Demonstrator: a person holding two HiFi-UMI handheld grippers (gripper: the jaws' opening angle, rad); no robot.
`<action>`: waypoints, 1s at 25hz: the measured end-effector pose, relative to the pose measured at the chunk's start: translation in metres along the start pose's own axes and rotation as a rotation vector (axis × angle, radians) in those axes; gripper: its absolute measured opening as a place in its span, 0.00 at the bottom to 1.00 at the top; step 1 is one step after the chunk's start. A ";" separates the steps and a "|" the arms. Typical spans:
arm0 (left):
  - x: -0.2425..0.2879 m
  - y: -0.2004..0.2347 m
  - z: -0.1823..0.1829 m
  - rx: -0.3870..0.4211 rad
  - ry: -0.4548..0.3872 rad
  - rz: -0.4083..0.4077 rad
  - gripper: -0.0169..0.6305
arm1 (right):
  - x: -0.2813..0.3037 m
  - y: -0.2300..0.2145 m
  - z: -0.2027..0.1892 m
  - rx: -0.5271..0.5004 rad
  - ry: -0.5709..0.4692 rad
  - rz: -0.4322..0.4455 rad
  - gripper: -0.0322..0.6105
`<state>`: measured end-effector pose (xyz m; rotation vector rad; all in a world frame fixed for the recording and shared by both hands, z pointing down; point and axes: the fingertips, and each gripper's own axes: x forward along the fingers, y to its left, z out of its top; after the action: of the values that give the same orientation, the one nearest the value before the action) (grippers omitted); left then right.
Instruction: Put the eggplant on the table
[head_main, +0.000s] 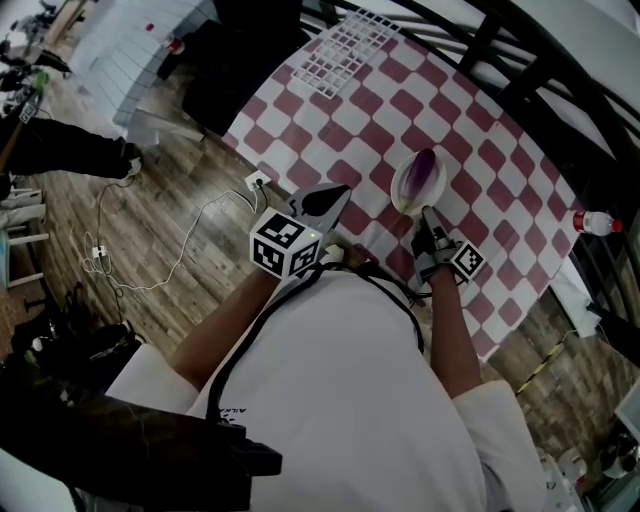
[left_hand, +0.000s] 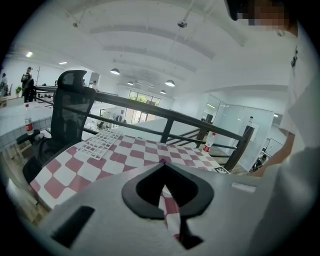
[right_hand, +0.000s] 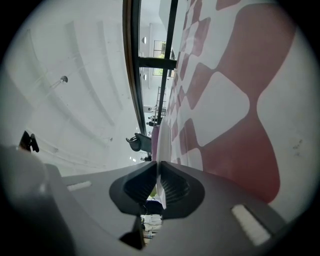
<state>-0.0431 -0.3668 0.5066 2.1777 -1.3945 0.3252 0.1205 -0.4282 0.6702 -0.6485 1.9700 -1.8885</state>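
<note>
The right gripper (head_main: 428, 216) (right_hand: 157, 165) has its jaws pressed together on the near rim of the plate (head_main: 401, 186) (right_hand: 159, 142). In the right gripper view the thin white rim runs edge-on straight between the two ribbed pads. The eggplant (head_main: 423, 171) (right_hand: 153, 141) lies in that plate, purple with a paler end, just beyond the gripped rim. It is in the dish and not on the cloth.

The left gripper (head_main: 328, 202) (left_hand: 163, 162) hangs to the left of the plate, near it but apart, above the near edge of the table (head_main: 480, 150) (left_hand: 100, 165) (right_hand: 225, 100). Its jaws meet at their tips with nothing held; only checkered cloth shows through the opening behind them.

The plate sits on the table's red-and-white checkered cloth, near the near edge. Well beyond the plate and to its left, at the far side of the table, lies a white grid rack (head_main: 345, 48) (left_hand: 102, 141). To the plate's right, past the table's edge, stands a bottle with a red cap (head_main: 590, 222) (left_hand: 208, 142). A dark railing (left_hand: 170, 117) runs behind the far side of the table, and a black mesh chair (left_hand: 72, 107) stands at the far left corner, well away from the plate. On the wooden floor left of the plate, a white cable (head_main: 170, 250) trails away from the table.
</note>
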 end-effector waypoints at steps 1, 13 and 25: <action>0.000 0.001 0.000 0.000 0.001 0.002 0.03 | 0.001 0.000 0.000 0.004 -0.001 -0.002 0.10; 0.003 0.004 -0.002 0.000 0.010 0.005 0.03 | 0.008 -0.006 -0.003 0.015 0.006 -0.039 0.10; -0.002 0.006 -0.001 -0.003 0.001 0.005 0.03 | 0.007 -0.014 -0.003 -0.012 -0.002 -0.103 0.10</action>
<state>-0.0486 -0.3667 0.5085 2.1714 -1.3990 0.3256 0.1149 -0.4297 0.6851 -0.7687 1.9830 -1.9365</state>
